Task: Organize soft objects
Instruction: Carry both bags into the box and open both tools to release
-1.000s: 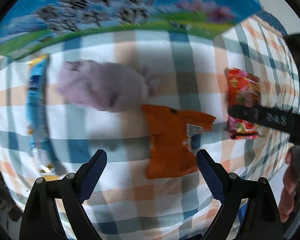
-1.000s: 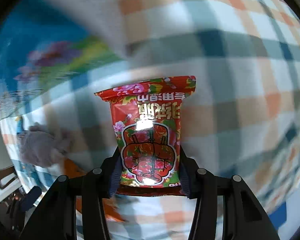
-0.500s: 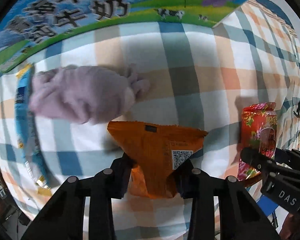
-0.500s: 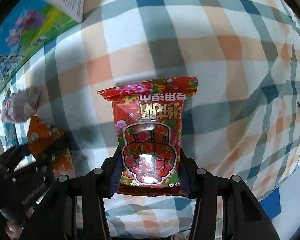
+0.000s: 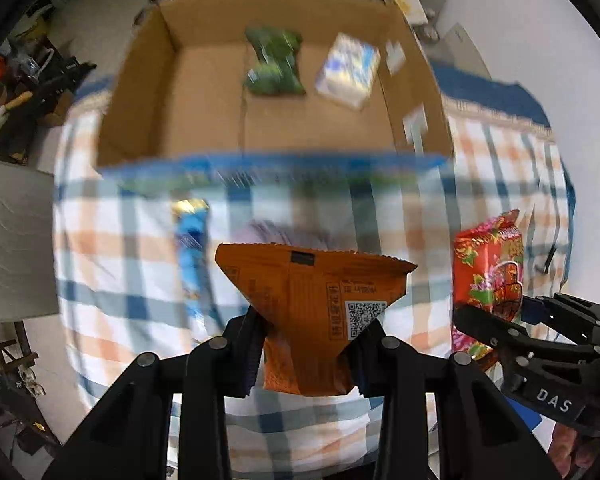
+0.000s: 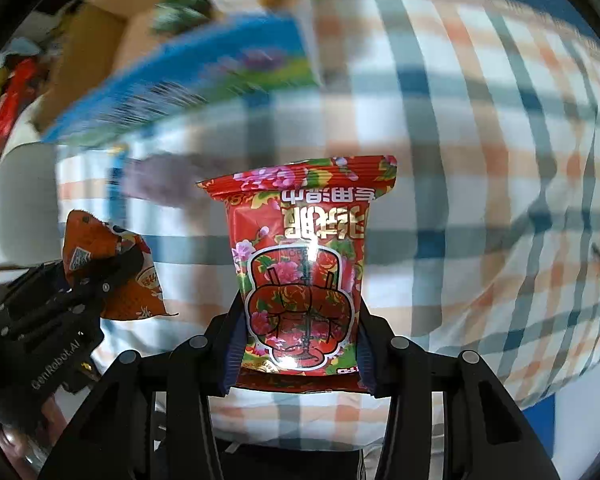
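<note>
My left gripper (image 5: 306, 354) is shut on an orange snack packet (image 5: 312, 300) and holds it above the checked cloth. My right gripper (image 6: 298, 352) is shut on a red flowered snack packet (image 6: 300, 264), also lifted; that packet shows at the right of the left wrist view (image 5: 486, 276). The orange packet and left gripper show at the left of the right wrist view (image 6: 108, 264). An open cardboard box (image 5: 140, 92) stands beyond, holding a green packet (image 5: 274, 64) and a white-blue tissue pack (image 5: 348, 72).
A blue packet (image 5: 190, 256) and a blurred purple plush (image 5: 284, 232) lie on the checked cloth (image 5: 492, 168) in front of the box. A grey chair (image 5: 12, 240) stands to the left. Clutter lies on the floor at the far left.
The left gripper closed on the orange packet and lifted it. Both grippers rose and tilted up with their packets, bringing the cardboard box into view.
</note>
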Demonstrator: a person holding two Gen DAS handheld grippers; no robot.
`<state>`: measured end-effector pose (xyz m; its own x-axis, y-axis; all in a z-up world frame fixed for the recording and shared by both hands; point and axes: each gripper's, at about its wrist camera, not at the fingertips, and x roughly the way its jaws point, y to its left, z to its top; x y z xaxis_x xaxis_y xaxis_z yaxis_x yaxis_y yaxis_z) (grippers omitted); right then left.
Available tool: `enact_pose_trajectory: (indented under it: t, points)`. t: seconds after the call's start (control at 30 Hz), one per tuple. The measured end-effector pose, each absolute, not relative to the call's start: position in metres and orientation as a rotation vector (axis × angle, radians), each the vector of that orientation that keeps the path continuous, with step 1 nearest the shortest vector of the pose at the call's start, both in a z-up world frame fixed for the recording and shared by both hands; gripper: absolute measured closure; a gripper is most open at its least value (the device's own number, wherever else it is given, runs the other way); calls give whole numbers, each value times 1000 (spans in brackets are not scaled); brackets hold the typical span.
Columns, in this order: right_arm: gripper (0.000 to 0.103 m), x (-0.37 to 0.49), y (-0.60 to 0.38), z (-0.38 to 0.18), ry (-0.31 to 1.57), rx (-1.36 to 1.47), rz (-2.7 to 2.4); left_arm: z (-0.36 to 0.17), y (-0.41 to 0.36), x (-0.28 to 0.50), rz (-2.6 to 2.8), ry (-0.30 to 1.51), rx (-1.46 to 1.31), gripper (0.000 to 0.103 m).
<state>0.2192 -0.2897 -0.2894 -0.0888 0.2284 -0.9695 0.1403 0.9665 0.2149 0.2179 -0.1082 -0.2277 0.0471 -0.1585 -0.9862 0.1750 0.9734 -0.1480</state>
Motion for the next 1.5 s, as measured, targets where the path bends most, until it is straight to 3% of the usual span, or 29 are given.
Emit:
enact_pose_trajectory:
  t: [0.23, 0.43, 0.73, 1.03, 1.5]
  points:
    - [54, 278, -262, -218, 1564, 232, 140, -185, -61, 323, -169, 1442, 68, 71]
    - [54, 344, -244, -206, 1548, 192, 105, -208, -41, 393, -135, 1494, 87, 71]
    - [54, 426, -240, -267, 1661, 179, 8, -270, -34, 472, -116, 1647, 86, 71]
    - [54, 450, -254, -342, 1823, 240, -52, -310, -38, 517, -129, 1730, 114, 71]
    - [54, 461, -257, -368, 1873, 237, -98, -318, -42, 543, -85, 1702, 146, 68]
